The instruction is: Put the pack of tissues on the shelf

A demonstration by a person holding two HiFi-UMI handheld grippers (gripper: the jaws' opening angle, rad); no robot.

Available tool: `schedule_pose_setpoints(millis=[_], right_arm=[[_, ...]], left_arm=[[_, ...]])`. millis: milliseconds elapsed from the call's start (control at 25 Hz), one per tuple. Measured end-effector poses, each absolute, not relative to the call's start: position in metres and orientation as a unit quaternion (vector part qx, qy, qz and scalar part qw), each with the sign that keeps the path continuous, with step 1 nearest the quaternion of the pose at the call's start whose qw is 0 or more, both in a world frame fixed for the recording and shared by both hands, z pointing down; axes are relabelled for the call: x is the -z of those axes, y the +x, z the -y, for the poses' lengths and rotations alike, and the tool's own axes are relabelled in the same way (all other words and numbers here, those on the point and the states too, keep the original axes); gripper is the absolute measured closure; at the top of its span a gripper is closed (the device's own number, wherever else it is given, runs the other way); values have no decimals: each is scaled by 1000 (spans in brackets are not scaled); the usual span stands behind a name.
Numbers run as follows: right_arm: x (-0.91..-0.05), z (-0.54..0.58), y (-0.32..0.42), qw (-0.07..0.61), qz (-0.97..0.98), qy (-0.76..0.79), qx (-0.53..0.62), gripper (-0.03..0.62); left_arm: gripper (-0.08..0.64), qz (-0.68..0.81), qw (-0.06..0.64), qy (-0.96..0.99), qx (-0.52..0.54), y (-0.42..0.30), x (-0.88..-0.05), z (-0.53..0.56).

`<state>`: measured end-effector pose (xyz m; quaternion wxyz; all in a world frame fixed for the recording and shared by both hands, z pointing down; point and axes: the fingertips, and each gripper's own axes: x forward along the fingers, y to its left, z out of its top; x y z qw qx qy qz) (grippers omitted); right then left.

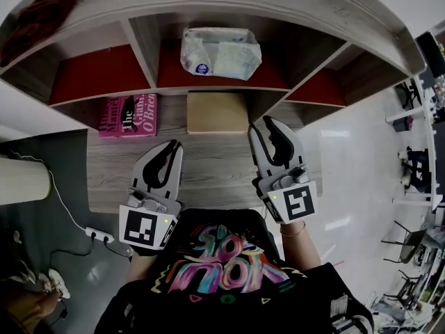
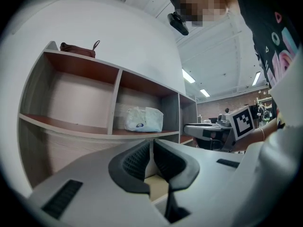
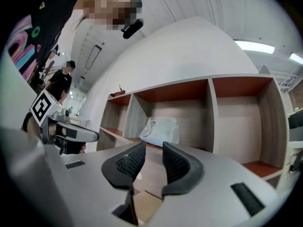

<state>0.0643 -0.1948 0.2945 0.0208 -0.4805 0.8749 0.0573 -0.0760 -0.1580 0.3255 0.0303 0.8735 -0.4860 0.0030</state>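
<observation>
Two claws over the table (image 1: 208, 169): left gripper (image 1: 175, 145) pinched together on nothing, right gripper (image 1: 264, 124) spread apart and empty. Pack of tissues (image 1: 221, 53) lying in the middle compartment of the shelf (image 1: 142, 47), well clear of both.

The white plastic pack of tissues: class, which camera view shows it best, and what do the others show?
The head view: the white plastic pack of tissues lies whole and large in the wooden shelf's middle compartment. The left gripper view shows it small and side-on; the right gripper view likewise, from the other side.
</observation>
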Motion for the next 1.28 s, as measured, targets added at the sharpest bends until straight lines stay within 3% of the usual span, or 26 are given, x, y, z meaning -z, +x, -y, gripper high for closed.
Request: schedule_pose_setpoints(millis=[280, 640, 1280], right_arm=[[-306, 173, 80, 17, -869, -492, -44, 496], [-321, 161, 93, 10, -866, -499, -32, 575], [-331, 166, 102, 14, -859, -511, -4, 575]], left_arm=[[518, 476, 35, 879, -8, -70, -332, 155], [518, 480, 36, 876, -13, -70, -337, 156], [518, 487, 37, 873, -14, -78, -339, 160]])
